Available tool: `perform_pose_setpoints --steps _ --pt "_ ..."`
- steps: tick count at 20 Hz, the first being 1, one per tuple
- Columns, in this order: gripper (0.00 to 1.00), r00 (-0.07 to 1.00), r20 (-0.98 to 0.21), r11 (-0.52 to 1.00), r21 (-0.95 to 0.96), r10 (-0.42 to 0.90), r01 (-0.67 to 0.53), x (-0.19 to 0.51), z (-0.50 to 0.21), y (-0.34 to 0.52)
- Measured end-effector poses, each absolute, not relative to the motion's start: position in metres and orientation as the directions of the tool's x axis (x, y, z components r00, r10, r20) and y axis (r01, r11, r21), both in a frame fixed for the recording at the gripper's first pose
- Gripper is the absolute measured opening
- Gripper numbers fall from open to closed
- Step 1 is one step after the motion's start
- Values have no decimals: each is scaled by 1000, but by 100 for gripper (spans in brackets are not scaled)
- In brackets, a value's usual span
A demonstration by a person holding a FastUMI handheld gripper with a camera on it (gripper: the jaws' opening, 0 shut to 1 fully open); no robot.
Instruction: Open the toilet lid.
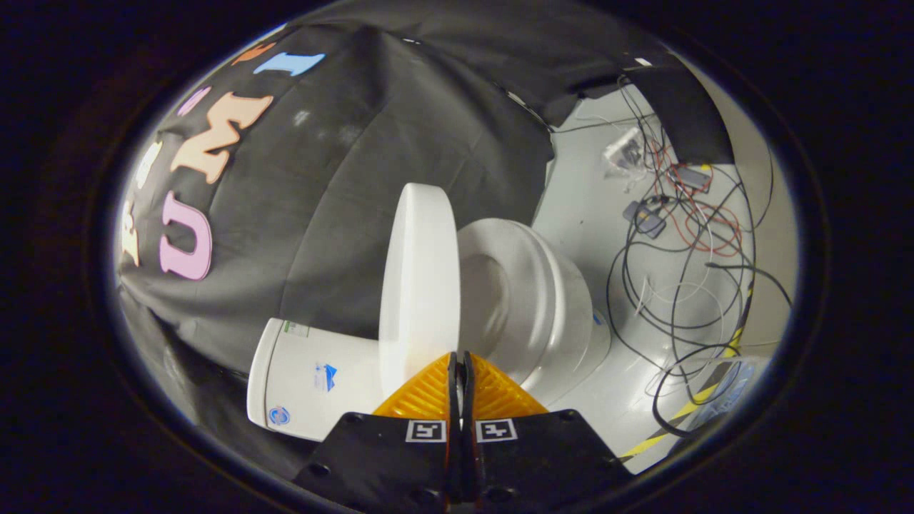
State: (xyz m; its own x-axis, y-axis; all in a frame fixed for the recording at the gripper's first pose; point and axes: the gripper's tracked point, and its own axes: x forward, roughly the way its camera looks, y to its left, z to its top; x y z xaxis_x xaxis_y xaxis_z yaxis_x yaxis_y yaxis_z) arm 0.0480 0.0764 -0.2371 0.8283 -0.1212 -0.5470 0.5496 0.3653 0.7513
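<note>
Ahead, the gripper (pixel 459 358) points at the lower edge of the raised toilet lid (pixel 419 278), its fingers pressed together with nothing between them. That lid stands upright between the tank (pixel 314 385) and the open bowl (pixel 528 300), near cables (pixel 678 250) on the floor (pixel 585 178).

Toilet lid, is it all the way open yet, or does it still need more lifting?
Mostly done: the toilet lid is raised off the seat, standing on edge near the tank. In hand: the hand-held gripper has its fingers pressed together at the lid's edge. Left: perhaps tipping it back against the tank, then pulling away.
</note>
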Motion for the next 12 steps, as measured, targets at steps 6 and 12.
perform_pose_setpoints --steps 6,12 --pt "1 830 -536 430 720 -151 544 57 -199 84" --pt "1 826 -539 493 680 -165 542 64 -178 92"
